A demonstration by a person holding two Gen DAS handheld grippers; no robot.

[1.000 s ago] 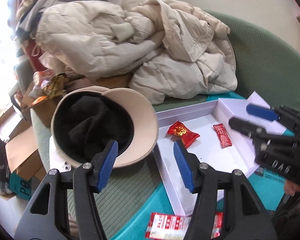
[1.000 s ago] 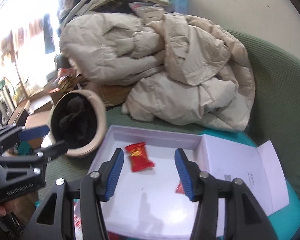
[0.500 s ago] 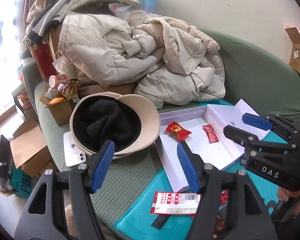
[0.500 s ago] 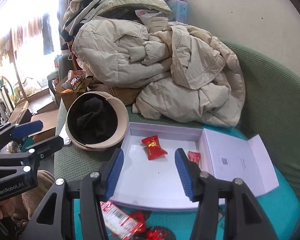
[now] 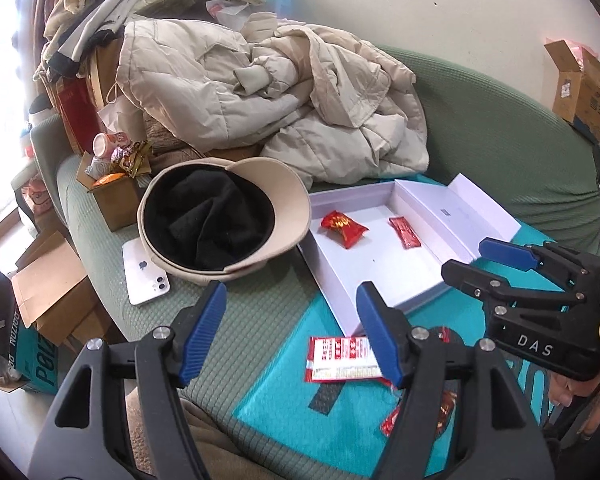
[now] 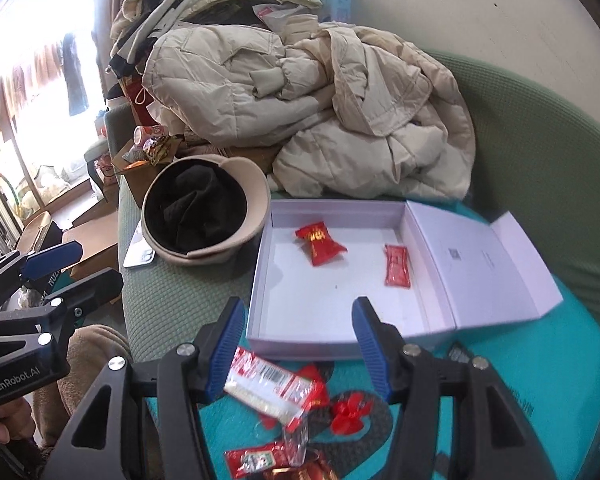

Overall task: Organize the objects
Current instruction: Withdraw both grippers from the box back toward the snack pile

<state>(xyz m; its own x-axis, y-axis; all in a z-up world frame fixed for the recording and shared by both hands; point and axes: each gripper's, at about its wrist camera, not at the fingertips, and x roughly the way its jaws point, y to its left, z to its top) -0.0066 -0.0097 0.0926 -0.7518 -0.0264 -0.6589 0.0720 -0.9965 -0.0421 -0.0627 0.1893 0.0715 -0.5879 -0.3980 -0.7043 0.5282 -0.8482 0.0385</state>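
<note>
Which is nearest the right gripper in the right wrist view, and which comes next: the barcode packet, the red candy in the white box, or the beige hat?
1. Barcode packet: just below and left of the right gripper, on the teal mat.
2. Red candy: inside the white box, toward its far side.
3. Beige hat: beyond the box's left corner, on the green cushion.

We cannot read the print on the red-and-white packet [image 5: 342, 359]; the left tongs' [image 5: 290, 334] blue pad covers its right end. In the right wrist view the bottom edge cuts off the pile of red wrappers [image 6: 284, 466]. The beige hat [image 5: 224, 220] lies over part of the white phone [image 5: 144, 276]. The label inside the white box's lid [image 6: 456, 254] is too small to read. The window side [image 6: 28, 80] is washed out by glare.
</note>
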